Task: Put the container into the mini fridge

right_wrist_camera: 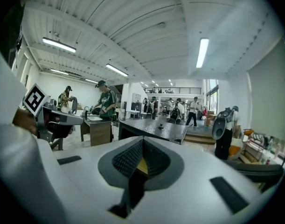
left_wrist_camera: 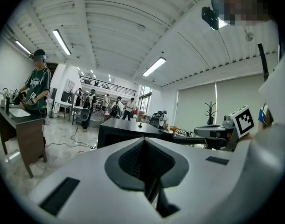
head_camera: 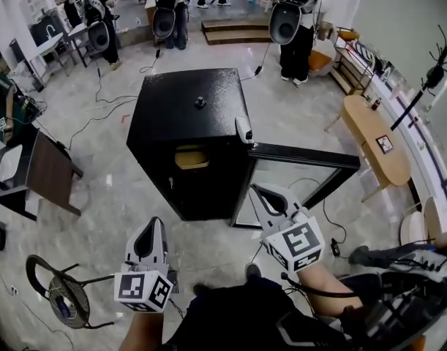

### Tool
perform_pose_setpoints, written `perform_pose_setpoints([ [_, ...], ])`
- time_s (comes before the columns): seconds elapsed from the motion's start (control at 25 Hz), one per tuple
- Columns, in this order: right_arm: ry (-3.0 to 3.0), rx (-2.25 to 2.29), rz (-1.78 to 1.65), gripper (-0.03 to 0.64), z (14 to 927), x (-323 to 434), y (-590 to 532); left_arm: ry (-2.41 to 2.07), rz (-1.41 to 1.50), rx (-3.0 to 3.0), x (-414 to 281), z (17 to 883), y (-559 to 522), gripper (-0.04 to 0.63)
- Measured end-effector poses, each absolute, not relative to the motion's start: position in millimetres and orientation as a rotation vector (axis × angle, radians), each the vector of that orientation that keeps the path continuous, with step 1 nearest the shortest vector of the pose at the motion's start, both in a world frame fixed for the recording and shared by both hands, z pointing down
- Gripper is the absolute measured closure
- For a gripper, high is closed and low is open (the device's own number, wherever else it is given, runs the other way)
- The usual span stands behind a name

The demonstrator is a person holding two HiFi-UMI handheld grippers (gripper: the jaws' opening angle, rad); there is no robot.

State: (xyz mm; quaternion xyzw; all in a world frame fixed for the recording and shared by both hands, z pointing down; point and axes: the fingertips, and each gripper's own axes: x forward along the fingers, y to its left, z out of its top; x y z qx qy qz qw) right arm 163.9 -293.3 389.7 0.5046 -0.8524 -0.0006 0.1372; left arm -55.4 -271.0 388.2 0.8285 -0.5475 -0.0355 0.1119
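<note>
1. Mini fridge (head_camera: 185, 112): black, standing on the floor, with its door (head_camera: 305, 156) swung open to the right in the head view.
2. Container (head_camera: 192, 157): tan-yellow, inside the fridge on the upper level, just under the top edge of the opening.
3. Left gripper (head_camera: 156, 221): jaws together with nothing between them. It is held in front of the fridge, low and left of the opening, well apart from the container.
4. Right gripper (head_camera: 255, 190): jaws closed and not holding anything. The tips are beside the inner face of the open door, right of the container and clear of it.
5. Right gripper view: a yellow sliver (right_wrist_camera: 141, 165) shows through the slit between the pads. I cannot tell what it is.
</note>
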Motion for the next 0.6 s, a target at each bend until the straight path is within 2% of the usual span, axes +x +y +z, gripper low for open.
perform_pose_setpoints([
  [0.6,-2.520,1.458,-0.031,0.601,369,176,-293,-1.700,-0.167,2.423,-40,368,-271,0.588],
])
